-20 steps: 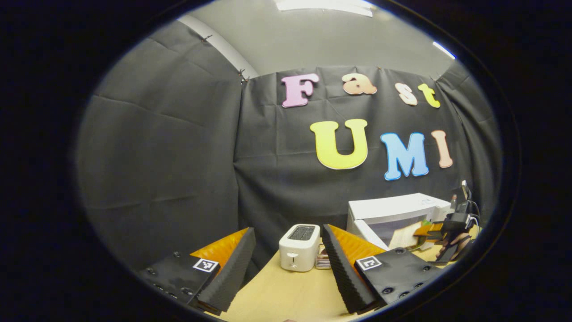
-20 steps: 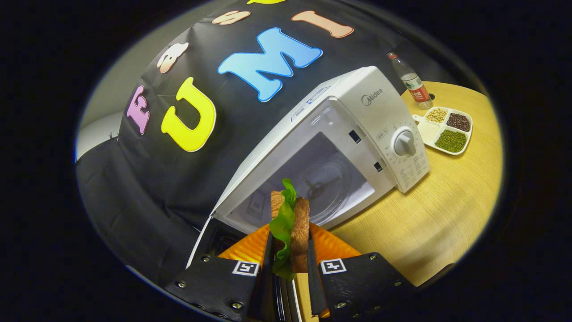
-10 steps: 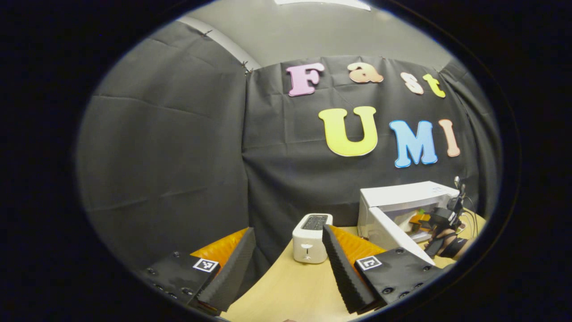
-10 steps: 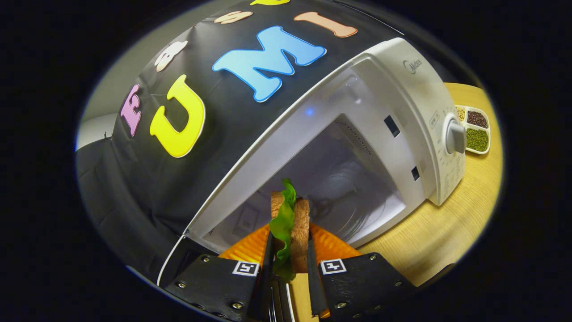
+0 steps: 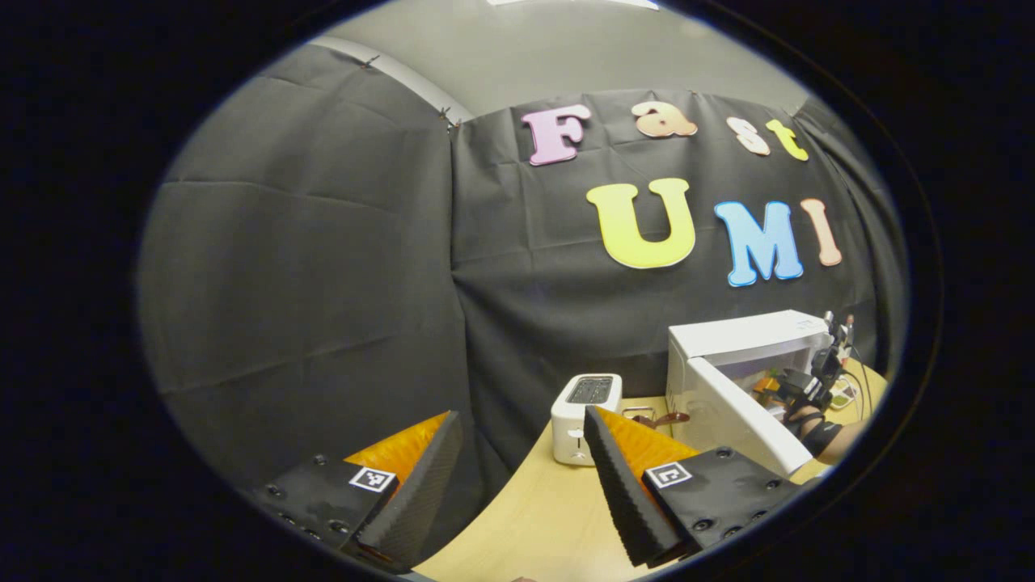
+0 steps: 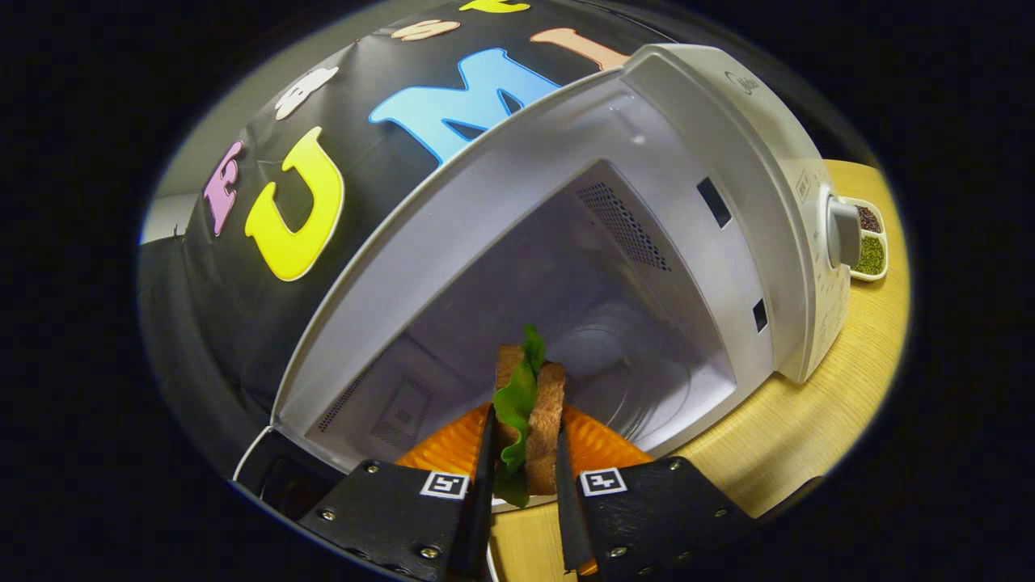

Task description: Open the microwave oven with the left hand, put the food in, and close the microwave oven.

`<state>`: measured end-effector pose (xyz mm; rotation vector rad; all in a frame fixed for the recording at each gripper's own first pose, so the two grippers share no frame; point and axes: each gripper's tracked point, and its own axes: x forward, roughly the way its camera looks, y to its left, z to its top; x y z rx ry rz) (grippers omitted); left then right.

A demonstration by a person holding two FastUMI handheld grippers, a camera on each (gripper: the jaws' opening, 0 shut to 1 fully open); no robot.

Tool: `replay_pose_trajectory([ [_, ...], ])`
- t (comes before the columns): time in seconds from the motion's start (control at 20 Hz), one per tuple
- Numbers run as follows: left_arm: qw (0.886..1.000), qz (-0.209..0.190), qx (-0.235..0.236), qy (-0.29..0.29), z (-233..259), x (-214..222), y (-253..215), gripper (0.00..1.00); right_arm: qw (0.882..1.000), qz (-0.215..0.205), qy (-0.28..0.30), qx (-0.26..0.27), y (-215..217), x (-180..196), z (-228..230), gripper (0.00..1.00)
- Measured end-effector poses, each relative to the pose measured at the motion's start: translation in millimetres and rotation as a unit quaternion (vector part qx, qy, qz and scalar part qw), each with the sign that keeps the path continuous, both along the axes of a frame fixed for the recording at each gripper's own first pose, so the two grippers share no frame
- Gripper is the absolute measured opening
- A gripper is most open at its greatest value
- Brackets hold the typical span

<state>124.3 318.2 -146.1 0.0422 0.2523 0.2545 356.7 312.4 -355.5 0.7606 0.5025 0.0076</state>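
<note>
The right gripper (image 6: 521,485) is clamped on the sandwich (image 6: 530,420), both fingers pressing its two bread slices with the green lettuce leaf between them. The sandwich stands on edge between the fingers, at the mouth of the microwave oven (image 6: 695,210), in front of the open cavity. The glass turntable (image 6: 623,364) lies on the cavity floor beyond the sandwich. The microwave's control dial (image 6: 841,234) sits on the panel to the right of the cavity. Past that panel, a divided tray of beans (image 6: 869,246) rests on the wooden table (image 6: 808,420).

In the left gripper view, the left gripper (image 5: 517,485) is spread wide and holds nothing, its ribbed pads (image 5: 614,485) well apart. It hangs above the table (image 5: 534,517), well to the left of the microwave oven (image 5: 744,339). The microwave door (image 5: 740,416) is swung open toward the front. A white toaster (image 5: 584,408) stands on the table just left of the microwave. At the microwave's opening, the right gripper (image 5: 788,386) appears farther off, with the hand (image 5: 808,420) that holds it.
</note>
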Motion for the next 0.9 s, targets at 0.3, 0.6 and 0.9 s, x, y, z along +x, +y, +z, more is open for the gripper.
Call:
replay_pose_trajectory([
  [0.3, 1.000, 0.001, -0.001, -0.001, -6, 2, 0, 0.93, 0.995, -0.007, 0.020, -0.092, -13, 3, -18, 0.50],
  [0.6, 1.000, -0.001, -0.006, -0.011, -6, 4, -7, 0.93, 0.982, 0.010, 0.017, -0.187, -32, 1, -4, 0.99],
  [0.9, 0.999, -0.008, -0.027, -0.024, -13, 12, -27, 0.99, 0.973, 0.047, -0.027, -0.225, -50, -31, 52, 0.98],
])
